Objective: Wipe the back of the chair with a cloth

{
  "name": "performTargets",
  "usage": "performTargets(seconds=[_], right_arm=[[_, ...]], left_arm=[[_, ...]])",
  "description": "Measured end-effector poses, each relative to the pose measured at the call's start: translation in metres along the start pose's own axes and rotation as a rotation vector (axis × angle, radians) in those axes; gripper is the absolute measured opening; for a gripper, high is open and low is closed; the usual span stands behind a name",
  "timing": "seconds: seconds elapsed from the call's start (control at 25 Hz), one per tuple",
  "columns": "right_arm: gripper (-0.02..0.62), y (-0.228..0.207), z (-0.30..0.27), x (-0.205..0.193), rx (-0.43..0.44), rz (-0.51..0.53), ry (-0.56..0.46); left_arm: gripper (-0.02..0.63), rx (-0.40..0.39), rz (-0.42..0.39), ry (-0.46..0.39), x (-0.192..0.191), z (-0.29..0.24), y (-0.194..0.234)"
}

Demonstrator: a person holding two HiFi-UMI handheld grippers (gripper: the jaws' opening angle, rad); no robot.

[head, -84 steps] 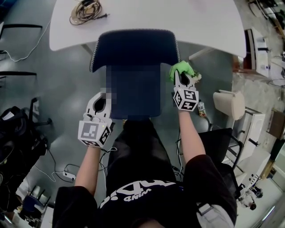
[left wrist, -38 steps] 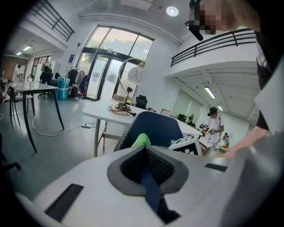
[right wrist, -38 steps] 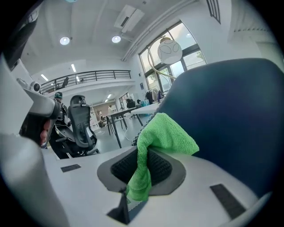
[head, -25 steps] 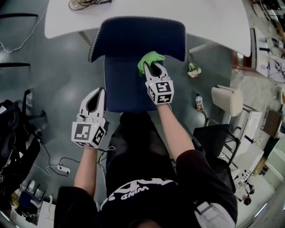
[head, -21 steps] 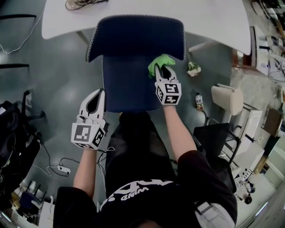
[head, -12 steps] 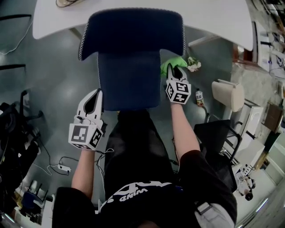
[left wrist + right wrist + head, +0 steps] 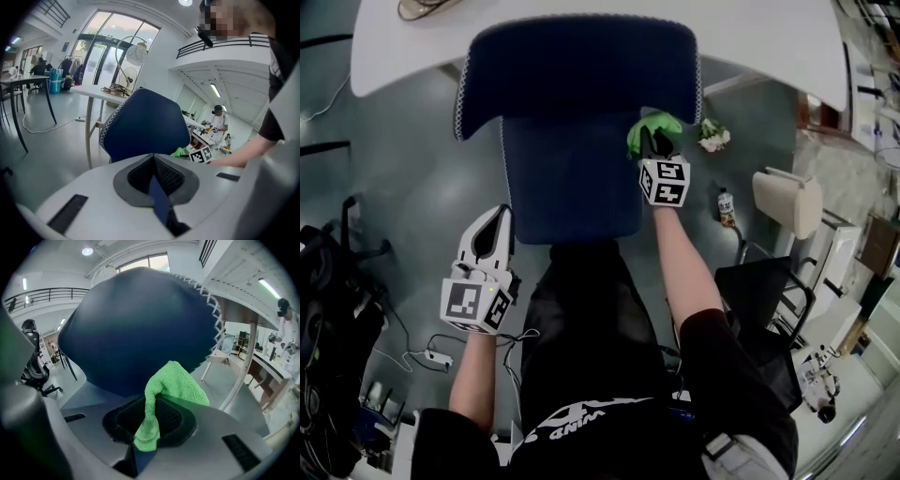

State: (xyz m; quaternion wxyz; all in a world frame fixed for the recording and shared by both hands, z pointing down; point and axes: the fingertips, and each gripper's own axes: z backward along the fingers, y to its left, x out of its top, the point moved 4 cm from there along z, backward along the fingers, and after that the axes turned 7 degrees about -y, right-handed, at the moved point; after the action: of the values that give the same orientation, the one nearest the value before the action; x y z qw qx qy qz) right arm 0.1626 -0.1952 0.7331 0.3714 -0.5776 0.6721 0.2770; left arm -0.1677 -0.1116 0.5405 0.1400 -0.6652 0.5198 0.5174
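A white counter (image 7: 769, 37) stands on the far side of the dark blue chair (image 7: 572, 178), whose broad back (image 7: 581, 56) sits close against its edge. The right claw (image 7: 654, 142) reaches to the right side of that back, jaws clamped on a green cloth (image 7: 653, 125) that bunches out ahead of them, right up at the blue fabric. The left claw (image 7: 500, 217) hangs just off the chair's left side, apart from it, jaws pressed together with nothing between them.

A blue chair (image 7: 572, 122) and a bottle (image 7: 727, 206) are set on the grey floor (image 7: 412, 178). A cord (image 7: 417, 7) is laid on the white surface (image 7: 769, 47).
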Motion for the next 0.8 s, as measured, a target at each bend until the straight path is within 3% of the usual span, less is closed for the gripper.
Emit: performTargets(seconds=[0.24, 0.8], right_arm=[[0.052, 0.04, -0.033, 0.008, 0.114, 0.058, 0.01], [0.052, 0.204, -0.079, 0.036, 0.408, 0.104, -0.044]], left_arm=[[-0.002, 0.031, 0.034, 0.008, -0.011, 0.003, 0.014], [-0.002, 0.109, 0.06, 0.002, -0.02, 0.023, 0.045]])
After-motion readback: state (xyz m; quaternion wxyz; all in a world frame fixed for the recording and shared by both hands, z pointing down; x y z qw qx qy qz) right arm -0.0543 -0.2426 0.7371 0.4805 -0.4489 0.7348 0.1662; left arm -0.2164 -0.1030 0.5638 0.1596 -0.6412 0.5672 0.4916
